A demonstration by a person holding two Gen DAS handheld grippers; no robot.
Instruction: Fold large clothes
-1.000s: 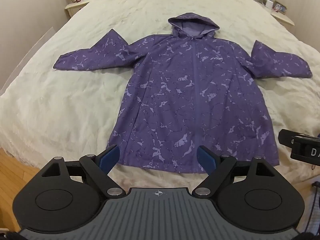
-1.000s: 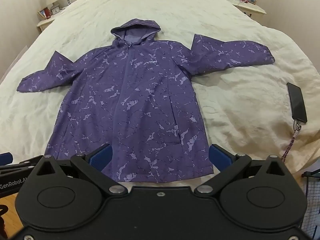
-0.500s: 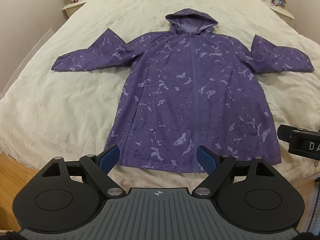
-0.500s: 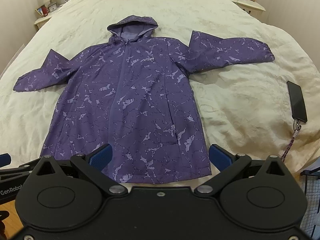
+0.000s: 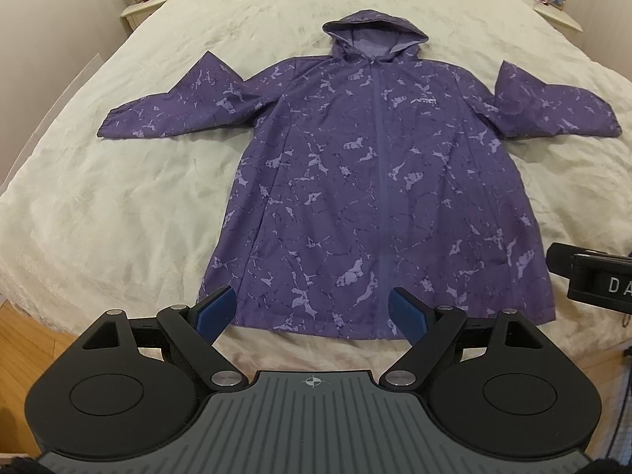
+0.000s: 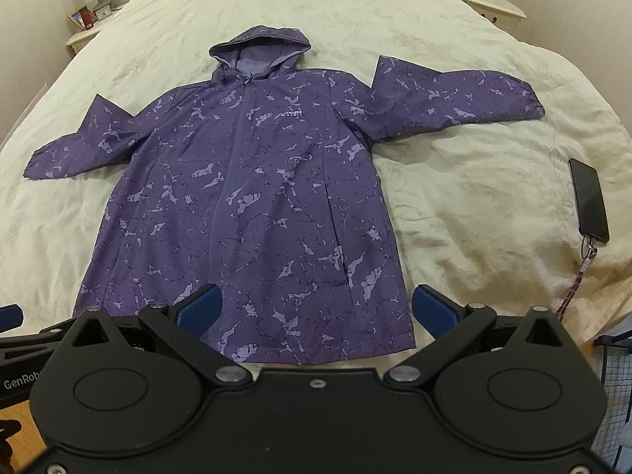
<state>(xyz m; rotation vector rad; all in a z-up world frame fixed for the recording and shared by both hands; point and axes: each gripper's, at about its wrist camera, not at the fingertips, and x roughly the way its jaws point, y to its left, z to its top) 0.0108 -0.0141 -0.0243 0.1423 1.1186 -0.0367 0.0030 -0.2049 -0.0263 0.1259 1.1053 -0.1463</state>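
A purple hooded jacket point(image 5: 375, 181) with a pale marbled print lies flat and face up on a cream bed point(image 5: 118, 205), zipped, sleeves spread out, hood at the far end. It also shows in the right wrist view point(image 6: 252, 205). My left gripper point(image 5: 312, 312) is open and empty, hovering just above the jacket's near hem, left of the zip. My right gripper point(image 6: 316, 308) is open and empty above the hem's right part. The right gripper's body shows at the right edge of the left wrist view point(image 5: 592, 280).
A black phone point(image 6: 588, 205) with a braided strap lies on the bed right of the jacket. Nightstands with lamps and frames stand at the far left point(image 5: 144, 0) and far right point(image 6: 493, 0). Wooden floor point(image 5: 27, 339) shows below the bed's near edge.
Both grippers have moved a little forward toward the jacket's hem, so the jacket looks larger. The jacket has not moved. Both grippers stay open.
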